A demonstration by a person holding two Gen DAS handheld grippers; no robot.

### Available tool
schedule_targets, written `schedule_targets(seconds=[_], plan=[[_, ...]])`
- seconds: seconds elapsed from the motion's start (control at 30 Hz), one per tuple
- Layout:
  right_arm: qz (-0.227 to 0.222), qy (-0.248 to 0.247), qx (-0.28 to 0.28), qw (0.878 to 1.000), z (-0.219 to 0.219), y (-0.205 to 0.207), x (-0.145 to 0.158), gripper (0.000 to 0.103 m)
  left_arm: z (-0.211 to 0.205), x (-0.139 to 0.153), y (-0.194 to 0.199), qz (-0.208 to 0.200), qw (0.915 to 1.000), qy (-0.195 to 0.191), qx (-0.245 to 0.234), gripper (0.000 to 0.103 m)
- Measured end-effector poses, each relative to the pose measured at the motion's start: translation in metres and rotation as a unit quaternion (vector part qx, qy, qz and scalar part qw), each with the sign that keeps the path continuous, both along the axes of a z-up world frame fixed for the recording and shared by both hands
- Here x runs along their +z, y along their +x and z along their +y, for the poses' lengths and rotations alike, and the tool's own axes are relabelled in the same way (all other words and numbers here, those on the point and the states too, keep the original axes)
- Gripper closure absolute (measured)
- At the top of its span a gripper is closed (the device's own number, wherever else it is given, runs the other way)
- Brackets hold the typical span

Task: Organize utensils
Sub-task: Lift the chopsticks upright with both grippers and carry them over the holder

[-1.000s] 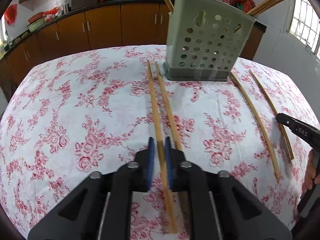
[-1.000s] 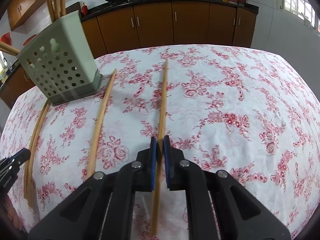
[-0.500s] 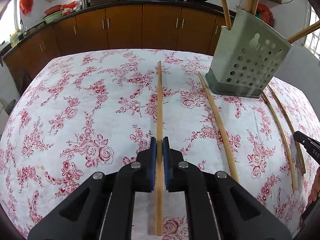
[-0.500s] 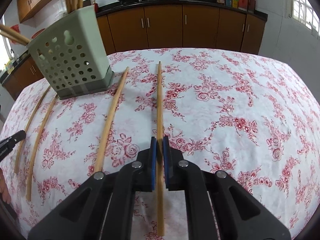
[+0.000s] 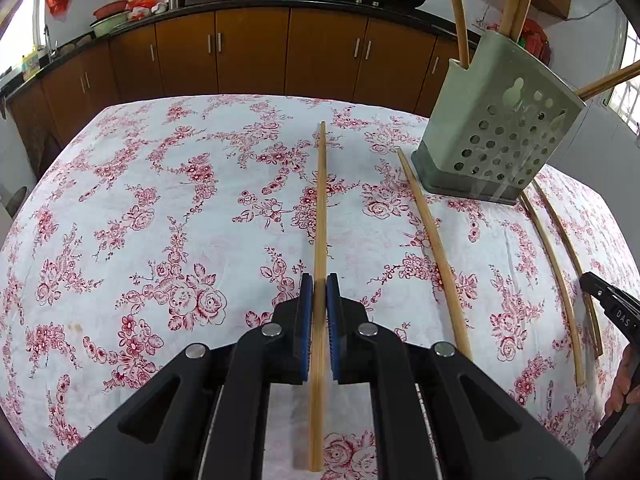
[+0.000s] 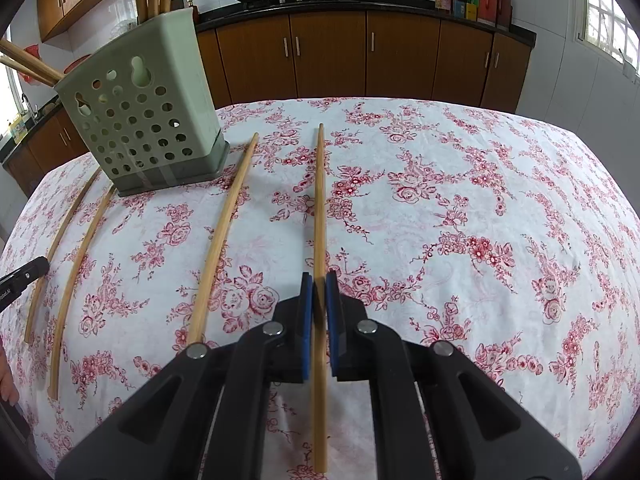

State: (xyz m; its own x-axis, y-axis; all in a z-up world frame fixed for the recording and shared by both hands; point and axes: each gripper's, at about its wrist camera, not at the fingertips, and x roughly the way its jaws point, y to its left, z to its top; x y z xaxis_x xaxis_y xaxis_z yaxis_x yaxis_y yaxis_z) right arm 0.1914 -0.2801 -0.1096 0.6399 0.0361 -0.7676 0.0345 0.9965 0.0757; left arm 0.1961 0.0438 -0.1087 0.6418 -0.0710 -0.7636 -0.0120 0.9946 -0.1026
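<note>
My left gripper [image 5: 319,280] is shut on a long bamboo chopstick [image 5: 321,200] that points straight away over the flowered tablecloth. A second chopstick [image 5: 436,256] lies to its right, and beyond that one stands the green perforated utensil holder [image 5: 496,132] with several chopsticks in it. My right gripper [image 6: 319,278] is shut on another chopstick [image 6: 319,200]. One loose chopstick [image 6: 224,236] lies left of it, next to the holder [image 6: 140,120]. Each gripper's black tip shows at the edge of the other's view: right gripper tip [image 5: 608,304], left gripper tip [image 6: 20,280].
Two chopsticks [image 5: 556,280] curve along the table to the right of the holder in the left wrist view. Brown kitchen cabinets [image 6: 328,52] with woks on the counter stand behind the table. A person's fingers [image 5: 628,384] show at the right edge.
My left gripper has swung left with its chopstick, away from the neighbouring chopstick, and the holder now sits further right in its view. The right gripper keeps its chopstick in place.
</note>
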Motion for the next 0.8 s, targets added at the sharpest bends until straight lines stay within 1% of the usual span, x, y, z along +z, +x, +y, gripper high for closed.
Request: schedule_targets(seconds=[0.3,0.63,0.8], plan=[[0.000,0.000,0.000,1.000,-0.0005,0.0004,-0.0002,0.095,-0.0032,0.0011,-0.0002,0.000,1.0000,0.008,0.001,0.095],[0.000,0.000,0.000,1.000,-0.0014,0.0005,-0.0001,0.095,-0.0015,0.0013,-0.0004,0.000,1.0000,0.003,0.001,0.095],[0.001,0.000,-0.001,1.000,-0.0019,-0.0005,-0.0002,0.095,-0.0030,0.0013,-0.0001,0.001,0.9999,0.013,-0.004,0.094]])
